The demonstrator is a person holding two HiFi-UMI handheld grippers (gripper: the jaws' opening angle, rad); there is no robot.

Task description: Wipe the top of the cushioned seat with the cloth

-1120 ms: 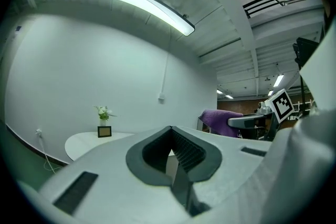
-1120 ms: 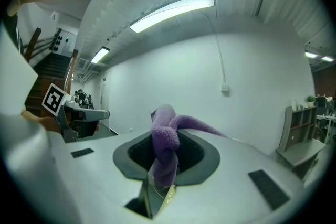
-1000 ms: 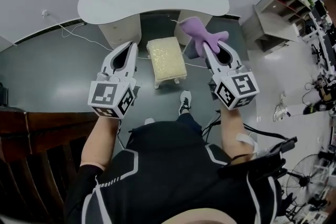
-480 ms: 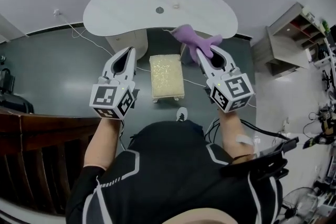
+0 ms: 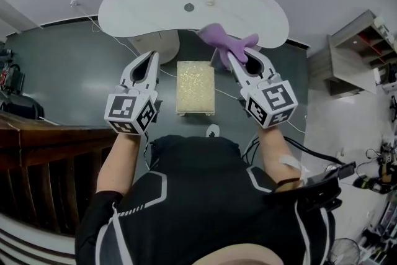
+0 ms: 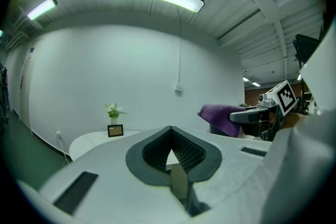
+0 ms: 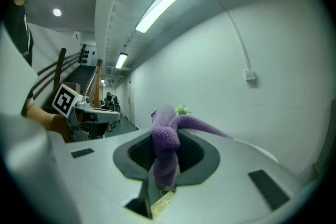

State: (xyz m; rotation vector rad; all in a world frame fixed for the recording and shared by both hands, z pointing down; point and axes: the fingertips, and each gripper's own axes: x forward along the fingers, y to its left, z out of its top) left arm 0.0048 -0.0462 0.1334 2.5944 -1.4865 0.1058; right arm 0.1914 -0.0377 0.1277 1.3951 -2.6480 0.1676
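While right claw (image 5: pixel 238 59) grips cloth (image 5: pixel 222 39), left claw (image 5: pixel 151 58) shut, seat (image 5: pixel 195 87) lies below between them.

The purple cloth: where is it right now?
Head view: the cloth is clamped in the right gripper, held right of the cushioned seat, near the white table.

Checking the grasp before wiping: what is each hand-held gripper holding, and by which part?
Right hand-held gripper: purple cloth, pinched at a bunched fold. Left hand-held gripper: shut, empty.

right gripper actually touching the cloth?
Touching. The right gripper view shows the right gripper with its jaws closed on the purple cloth, which bunches up between them and drapes over one side.
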